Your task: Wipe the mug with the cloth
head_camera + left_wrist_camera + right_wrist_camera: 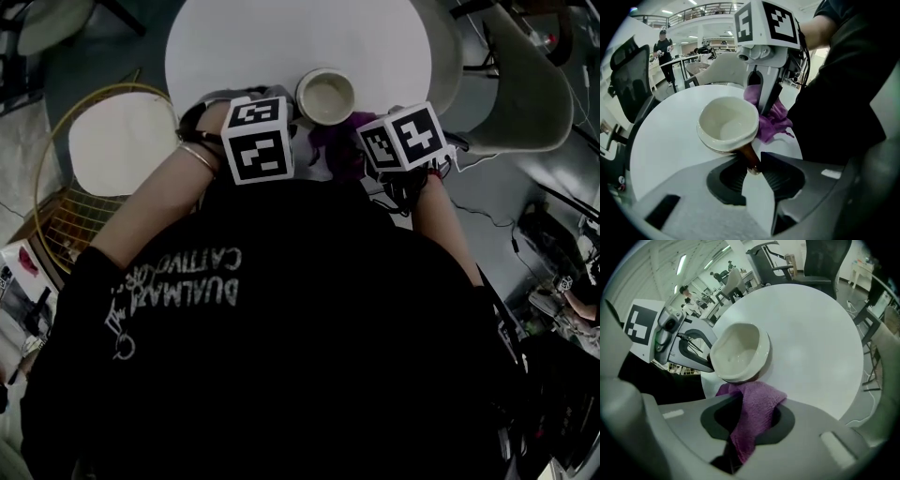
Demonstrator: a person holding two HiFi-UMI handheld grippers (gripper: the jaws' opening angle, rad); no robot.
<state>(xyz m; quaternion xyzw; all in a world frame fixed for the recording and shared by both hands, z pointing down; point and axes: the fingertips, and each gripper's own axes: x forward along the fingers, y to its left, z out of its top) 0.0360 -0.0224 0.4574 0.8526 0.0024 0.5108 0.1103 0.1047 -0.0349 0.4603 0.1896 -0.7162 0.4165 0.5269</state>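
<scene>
- Wiping appears to be the step in hand: the cloth (752, 418) touches the outer wall of the mug (739, 352), at the mug's 6 o'clock in the right gripper view.
- Left gripper (753, 168): clamped on the brown handle (749, 157), which steadies the mug.
- Right gripper (745, 427): clenched on the purple cloth, with a free fold bunched forward under the mug's rim.
- Mug location: at the 6 o'clock edge of the round table (244, 47) in the head view, close before the person. The left gripper is at the mug's 8 o'clock and the right at its 4 o'clock.
- Mug attitude: tilted. Whether its base rests on the table cannot be told.
- Next move, as a judgement: sweep the cloth round the wall, from 6 o'clock toward 3 o'clock. The handle grip must hold firm so the mug does not twist. Cloth pressure should be light, since the mug is near the table edge.
</scene>
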